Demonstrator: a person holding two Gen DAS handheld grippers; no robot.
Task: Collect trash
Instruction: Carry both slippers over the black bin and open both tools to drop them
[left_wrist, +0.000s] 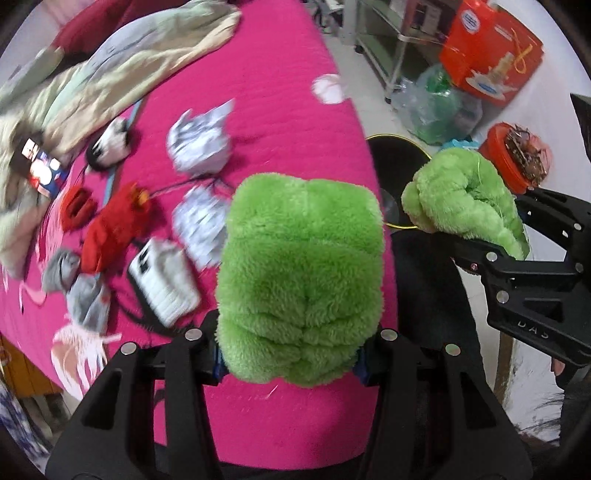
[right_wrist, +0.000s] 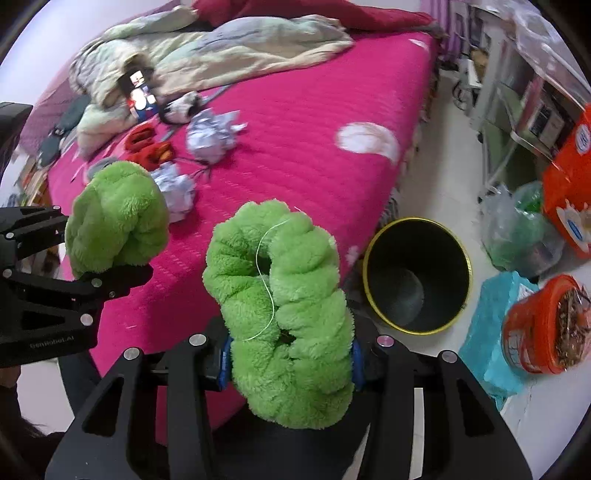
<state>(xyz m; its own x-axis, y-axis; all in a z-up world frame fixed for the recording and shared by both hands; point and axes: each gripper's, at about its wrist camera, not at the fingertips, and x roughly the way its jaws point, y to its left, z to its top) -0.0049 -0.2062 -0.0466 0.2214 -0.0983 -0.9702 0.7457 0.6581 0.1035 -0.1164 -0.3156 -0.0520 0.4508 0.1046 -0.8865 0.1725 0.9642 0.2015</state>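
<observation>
Thick green plush covers the fingers of both grippers. My left gripper (left_wrist: 306, 206) hangs over the near edge of the pink bed (left_wrist: 280, 74), its plush lobes pressed together with nothing visible between them. My right gripper (right_wrist: 280, 221) is beside it over the bed's edge, its plush tips touching and no object showing in the small gaps. Each gripper also appears in the other's view, the right gripper (left_wrist: 443, 184) and the left gripper (right_wrist: 118, 210). Two crumpled paper balls (left_wrist: 199, 144) (left_wrist: 201, 225) lie on the bed beyond them. A black bin with a yellow rim (right_wrist: 415, 275) stands on the floor beside the bed.
On the bed lie a rumpled blanket (right_wrist: 207, 51), a phone (right_wrist: 138, 94), red cloth items (left_wrist: 114, 225), grey socks (left_wrist: 85, 295) and a white case (left_wrist: 162, 284). On the floor by the bin stand an orange bucket (right_wrist: 543, 325), a blue bag (right_wrist: 495, 332), a plastic sack (right_wrist: 517, 225) and an orange box (left_wrist: 487, 48).
</observation>
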